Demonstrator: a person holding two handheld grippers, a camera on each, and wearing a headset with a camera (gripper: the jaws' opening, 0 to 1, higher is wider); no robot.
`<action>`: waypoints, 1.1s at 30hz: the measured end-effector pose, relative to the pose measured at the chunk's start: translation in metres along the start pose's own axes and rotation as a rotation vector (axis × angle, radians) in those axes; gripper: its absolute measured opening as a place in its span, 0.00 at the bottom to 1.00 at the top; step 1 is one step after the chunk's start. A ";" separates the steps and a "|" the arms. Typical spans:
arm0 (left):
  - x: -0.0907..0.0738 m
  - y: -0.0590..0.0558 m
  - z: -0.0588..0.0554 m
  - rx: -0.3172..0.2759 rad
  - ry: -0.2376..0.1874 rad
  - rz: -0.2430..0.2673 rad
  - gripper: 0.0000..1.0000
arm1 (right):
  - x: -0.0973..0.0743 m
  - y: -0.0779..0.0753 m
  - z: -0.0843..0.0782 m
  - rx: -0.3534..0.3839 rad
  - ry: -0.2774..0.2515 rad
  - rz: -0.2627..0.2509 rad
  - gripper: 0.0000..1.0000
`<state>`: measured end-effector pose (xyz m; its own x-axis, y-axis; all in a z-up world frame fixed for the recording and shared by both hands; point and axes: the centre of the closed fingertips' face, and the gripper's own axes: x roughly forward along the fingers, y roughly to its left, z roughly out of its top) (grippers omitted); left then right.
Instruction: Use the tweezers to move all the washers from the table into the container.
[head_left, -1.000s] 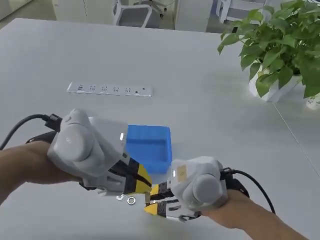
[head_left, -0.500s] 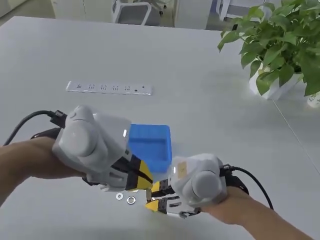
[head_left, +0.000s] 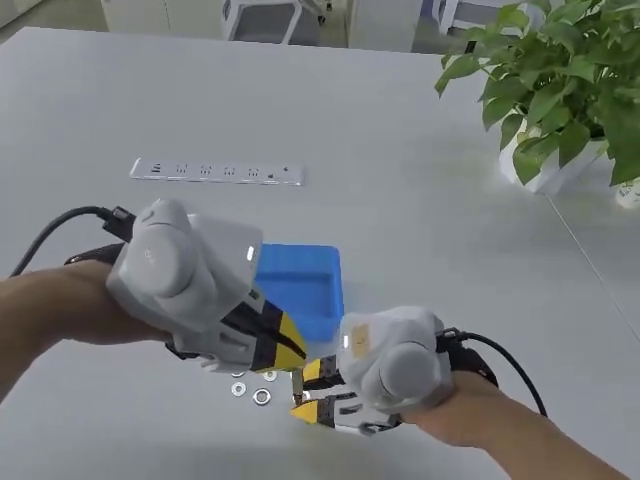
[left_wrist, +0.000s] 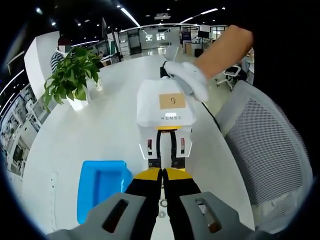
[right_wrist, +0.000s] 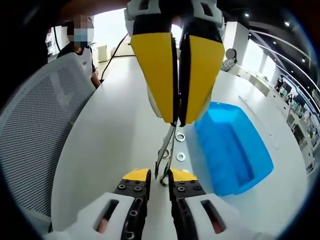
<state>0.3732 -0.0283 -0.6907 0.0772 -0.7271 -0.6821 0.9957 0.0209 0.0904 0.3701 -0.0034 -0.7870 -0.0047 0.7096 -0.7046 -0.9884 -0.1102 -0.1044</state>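
Washers (head_left: 262, 397): loose on the table (head_left: 420, 210), just beside the blue container (head_left: 300, 285).
Tweezers (right_wrist: 166, 146): clamped in the left gripper (right_wrist: 176, 121), tips among the washers.
Right gripper (right_wrist: 160, 178): jaws nearly together flanking the tweezer tips; can't tell if gripping.

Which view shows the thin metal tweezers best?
The right gripper view: the thin metal tweezers hang clear from the left gripper's shut yellow jaws. In the head view they are too small to make out; in the left gripper view, that gripper's own jaws cover them.
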 end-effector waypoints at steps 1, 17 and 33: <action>0.000 0.000 0.000 0.002 0.001 -0.004 0.06 | 0.000 0.000 0.000 -0.004 0.002 -0.003 0.18; 0.000 -0.001 -0.005 0.039 0.017 -0.029 0.05 | -0.001 -0.003 0.004 -0.009 -0.014 -0.023 0.13; 0.002 0.003 -0.006 0.037 0.032 -0.025 0.05 | 0.000 -0.006 0.002 -0.009 -0.009 -0.029 0.13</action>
<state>0.3771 -0.0252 -0.6961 0.0546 -0.7048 -0.7073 0.9948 -0.0230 0.0997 0.3756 -0.0014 -0.7846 0.0224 0.7185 -0.6951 -0.9868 -0.0958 -0.1308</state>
